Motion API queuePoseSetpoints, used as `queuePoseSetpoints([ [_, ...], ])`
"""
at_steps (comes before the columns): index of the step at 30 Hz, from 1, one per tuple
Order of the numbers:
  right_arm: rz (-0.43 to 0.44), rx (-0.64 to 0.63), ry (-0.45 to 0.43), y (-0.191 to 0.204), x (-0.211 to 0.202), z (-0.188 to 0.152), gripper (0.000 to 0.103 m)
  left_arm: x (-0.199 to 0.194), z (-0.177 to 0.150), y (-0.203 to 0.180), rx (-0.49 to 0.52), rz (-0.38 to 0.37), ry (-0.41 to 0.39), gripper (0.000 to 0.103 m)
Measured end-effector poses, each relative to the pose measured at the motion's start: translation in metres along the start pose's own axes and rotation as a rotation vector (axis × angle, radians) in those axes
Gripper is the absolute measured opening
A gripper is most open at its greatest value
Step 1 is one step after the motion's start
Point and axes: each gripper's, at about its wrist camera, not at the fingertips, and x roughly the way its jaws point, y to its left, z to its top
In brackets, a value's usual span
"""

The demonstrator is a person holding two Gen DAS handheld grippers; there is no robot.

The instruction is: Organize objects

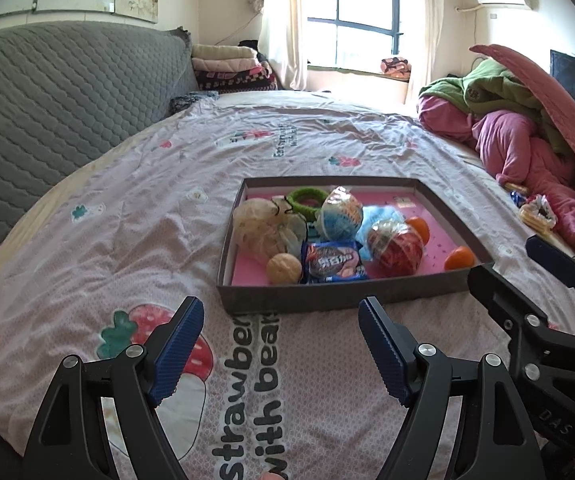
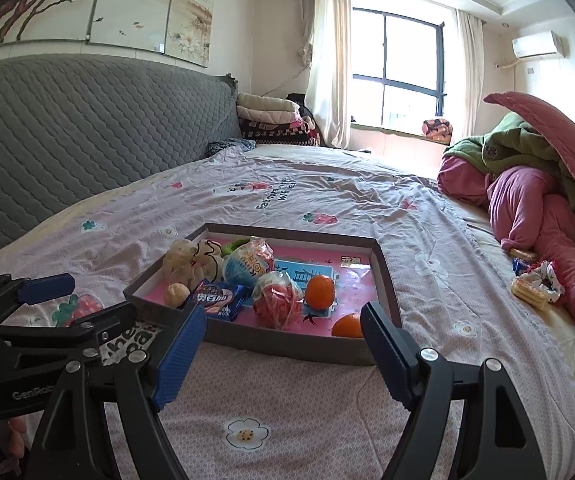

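A shallow grey box (image 1: 327, 298) with a pink floor lies on the bed, also in the right wrist view (image 2: 287, 346). It holds a blue cookie pack (image 1: 333, 266), a walnut (image 1: 283, 268), two oranges (image 1: 459, 258), a red wrapped ball (image 1: 401, 248), a blue wrapped ball (image 1: 339, 216), a green ring (image 1: 307, 200) and a beige mesh pouch (image 1: 259, 220). My left gripper (image 1: 279, 350) is open and empty, just short of the box's near wall. My right gripper (image 2: 283, 356) is open and empty at the box's near wall. Loose snacks (image 2: 533, 286) lie on the bed to the right.
A pile of pink and green bedding (image 2: 535, 200) fills the right side of the bed. A grey quilted headboard (image 2: 87, 128) runs along the left. Folded blankets (image 2: 271, 120) are stacked at the far end by the window.
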Motion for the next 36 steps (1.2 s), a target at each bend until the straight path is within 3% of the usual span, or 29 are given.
queuePoseSetpoints([
  [11,-0.022,0.024,0.026,0.001,0.004,-0.022,0.079,0.007,-0.013,0.0,0.018,0.029,0.001,0.081],
  [23,-0.032,0.023,0.034,0.001,0.009,-0.035,0.079,0.013,-0.022,-0.003,0.021,-0.027,0.002,0.081],
  [36,-0.03,0.076,0.083,-0.012,0.024,-0.052,0.079,0.034,-0.034,0.0,-0.004,-0.032,0.054,0.081],
])
